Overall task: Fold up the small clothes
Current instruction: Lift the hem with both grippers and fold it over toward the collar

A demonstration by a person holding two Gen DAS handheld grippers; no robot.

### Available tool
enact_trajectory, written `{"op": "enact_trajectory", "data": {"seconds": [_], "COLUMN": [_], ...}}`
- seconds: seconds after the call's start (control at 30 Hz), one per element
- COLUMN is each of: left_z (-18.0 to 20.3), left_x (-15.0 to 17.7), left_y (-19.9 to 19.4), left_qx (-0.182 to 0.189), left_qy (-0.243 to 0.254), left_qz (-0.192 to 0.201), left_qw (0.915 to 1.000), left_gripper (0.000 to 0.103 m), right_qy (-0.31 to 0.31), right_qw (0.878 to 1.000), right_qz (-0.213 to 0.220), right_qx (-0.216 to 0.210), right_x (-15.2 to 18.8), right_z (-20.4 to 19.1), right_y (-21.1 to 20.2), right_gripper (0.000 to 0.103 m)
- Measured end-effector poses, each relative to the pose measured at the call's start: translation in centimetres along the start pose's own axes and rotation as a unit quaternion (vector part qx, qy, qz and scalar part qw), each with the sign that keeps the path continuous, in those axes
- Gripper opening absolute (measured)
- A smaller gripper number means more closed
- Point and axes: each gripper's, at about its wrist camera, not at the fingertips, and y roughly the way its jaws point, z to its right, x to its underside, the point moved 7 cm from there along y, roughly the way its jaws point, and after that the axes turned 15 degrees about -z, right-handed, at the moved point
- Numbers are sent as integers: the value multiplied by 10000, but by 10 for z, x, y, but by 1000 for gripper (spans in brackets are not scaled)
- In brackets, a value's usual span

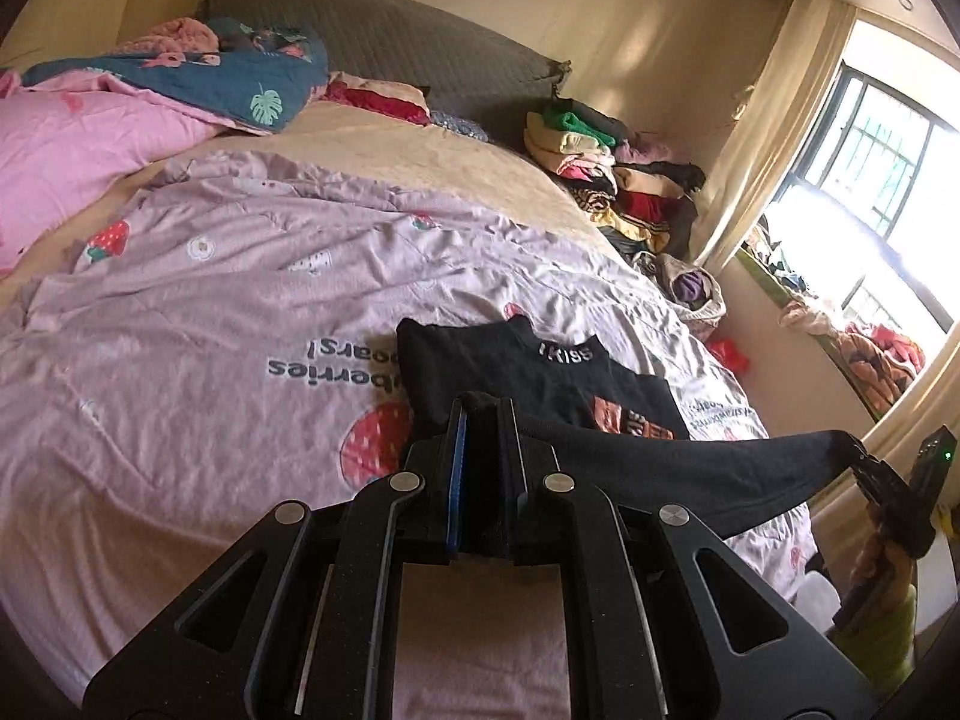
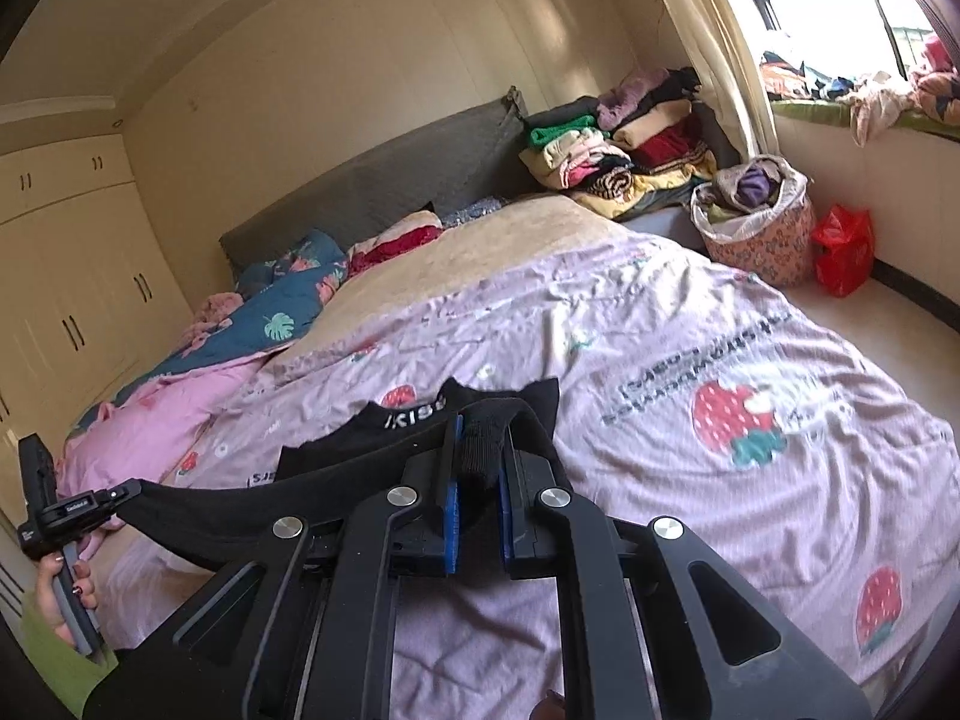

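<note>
bed (image 2: pixel 456 240) under strawberry-print cover (image 1: pixel 240 276); black shirt (image 1: pixel 480 360) partly resting on it

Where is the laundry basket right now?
In the right wrist view, the basket stands on the floor at the bed's far right corner, between the folded clothes pile and a red bag.

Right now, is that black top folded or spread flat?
Partly folded: the black top has its hem raised off the bedspread, stretched between both grippers.

Matt black knit shirt (image 1: pixel 600 384), crumpled cotton sheet (image 1: pixel 240 312)
</note>
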Motion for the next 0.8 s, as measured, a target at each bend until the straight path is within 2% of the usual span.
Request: {"op": "enact_trajectory", "data": {"seconds": [0.37,0.53,0.6,0.67,0.8], "left_z": [0,-6,-11,-16,-14], "left_x": [-36,-60,-66,-65,-45], "left_y": [10,8,15,28,50], "left_qx": [-53,-513,-529,-383,-252], "left_qy": [-71,-74,-147,-253,-162], "left_qz": [241,510,432,221,-213], "left_qw": [9997,9974,9976,9987,9993], "left_gripper": [3,3,3,3,7], "right_qy": [103,183,170,209,252], "right_qw": [9997,9995,9993,9991,9980], "right_qz": [159,55,23,-81,-187], "right_qx": [140,252,324,367,541], "right_x": [-32,-41,-44,-44,-44], "right_z": [0,5,7,9,17], "right_y": [27,52,63,78,98], "right_gripper": [9,9,9,9,9]}}
